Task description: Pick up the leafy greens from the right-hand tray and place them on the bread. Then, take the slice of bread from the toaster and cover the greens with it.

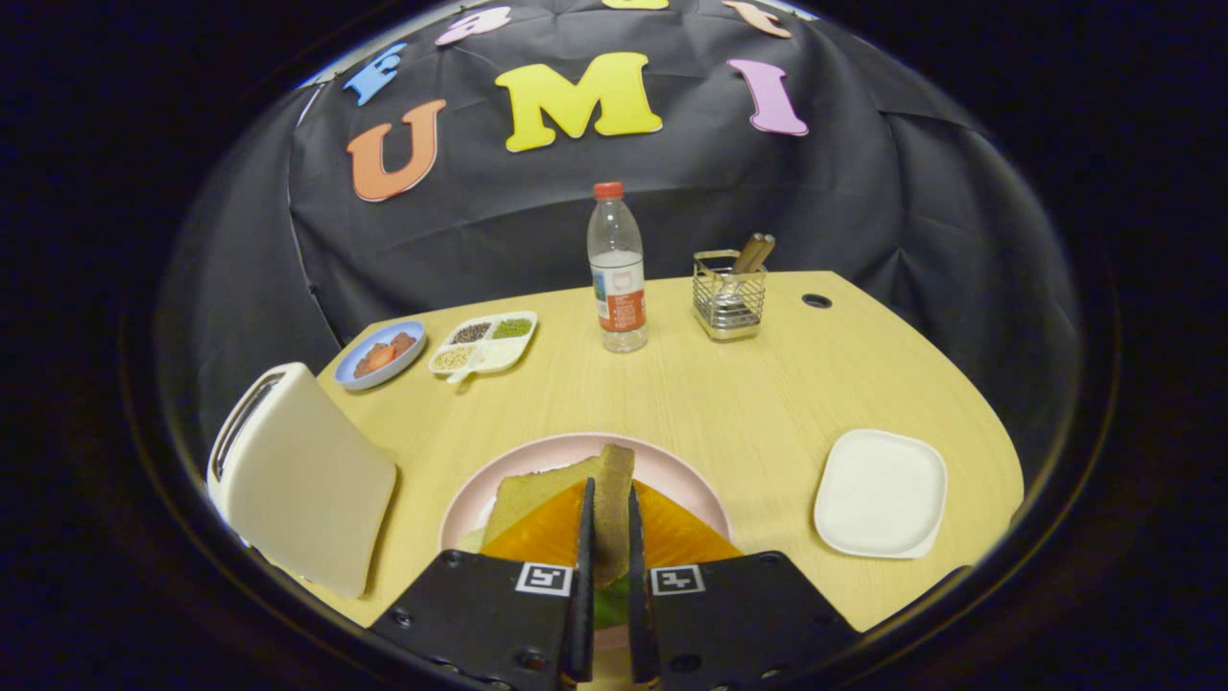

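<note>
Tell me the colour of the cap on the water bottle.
Red. The cap tops the clear water bottle beyond the claw in the gripper view.

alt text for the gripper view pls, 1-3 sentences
The gripper is shut on a bread slice held on edge over a pink plate, with greens showing below it. A white toaster stands to the left and a white tray to the right on the wooden table, with a water bottle beyond.

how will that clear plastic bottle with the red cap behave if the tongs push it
The tall clear plastic bottle with the red cap looks nearly empty, so probably light. It stands tall on a narrow base: a high push would likely tip it, then it could roll. The tongs grip a bread slice.
</note>
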Demonstrator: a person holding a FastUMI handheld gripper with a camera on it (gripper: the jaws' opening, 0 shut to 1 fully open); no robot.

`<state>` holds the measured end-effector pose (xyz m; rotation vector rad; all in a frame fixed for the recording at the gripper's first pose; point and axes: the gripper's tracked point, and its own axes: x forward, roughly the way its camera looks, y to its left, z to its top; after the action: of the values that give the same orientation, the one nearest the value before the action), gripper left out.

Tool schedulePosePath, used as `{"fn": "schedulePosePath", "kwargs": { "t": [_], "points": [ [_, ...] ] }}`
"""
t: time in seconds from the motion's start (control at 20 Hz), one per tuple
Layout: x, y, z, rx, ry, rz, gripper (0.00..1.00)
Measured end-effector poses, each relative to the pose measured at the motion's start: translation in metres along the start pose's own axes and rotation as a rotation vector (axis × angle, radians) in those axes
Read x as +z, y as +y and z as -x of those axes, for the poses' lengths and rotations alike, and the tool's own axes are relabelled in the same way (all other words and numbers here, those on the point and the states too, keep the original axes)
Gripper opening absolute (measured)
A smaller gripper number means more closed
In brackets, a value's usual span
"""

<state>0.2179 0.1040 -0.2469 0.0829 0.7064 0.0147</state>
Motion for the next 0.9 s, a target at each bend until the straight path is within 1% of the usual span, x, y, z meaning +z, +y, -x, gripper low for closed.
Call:
{"fn": "schedulePosePath", "kwargs": {
  "t": [0.1,0.15,0.3,0.35,0.4,0.45,0.65,0.75,0.9],
  "points": [
    [-0.005,-0.006,-0.004,-0.006,0.012,0.007,0.16],
    [-0.009,-0.008,-0.006,-0.005,0.021,0.007,0.25],
    [-0.014,-0.012,-0.01,-0.003,0.024,0.016,0.25],
    [-0.016,-0.013,-0.01,-0.003,0.025,0.023,0.27],
    [-0.018,-0.017,-0.011,-0.016,0.025,0.031,0.34],
    [-0.02,-0.022,-0.012,-0.029,0.028,0.038,0.37],
    [-0.019,-0.027,-0.005,-0.052,0.012,0.093,0.57],
    [-0.013,-0.025,0.01,-0.044,-0.016,0.096,0.73],
    [-0.005,-0.017,0.044,-0.044,-0.089,0.114,0.96]
  ]
}}
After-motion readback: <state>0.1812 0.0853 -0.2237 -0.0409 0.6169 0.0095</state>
